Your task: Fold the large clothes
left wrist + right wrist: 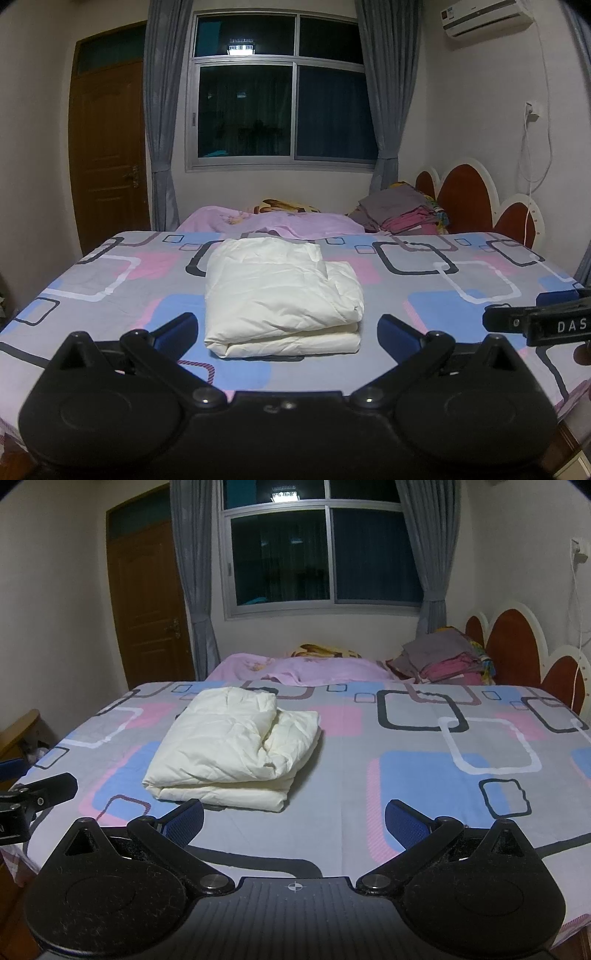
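Note:
A cream padded garment [280, 295] lies folded into a thick rectangular bundle on the patterned bed sheet [461, 280]. In the right wrist view the garment [229, 749] sits left of centre on the sheet [424, 738]. My left gripper [288, 336] is open and empty, just in front of the bundle's near edge. My right gripper [293, 823] is open and empty, in front of and to the right of the bundle. The right gripper's side shows at the right edge of the left wrist view [539, 325], and the left gripper shows at the left edge of the right wrist view [33, 797].
A pink blanket [273, 223] lies bunched at the far side of the bed. A pile of folded clothes [402, 210] rests by the red and white headboard [469, 195]. A window with grey curtains [280, 92] and a wooden door [107, 147] are behind.

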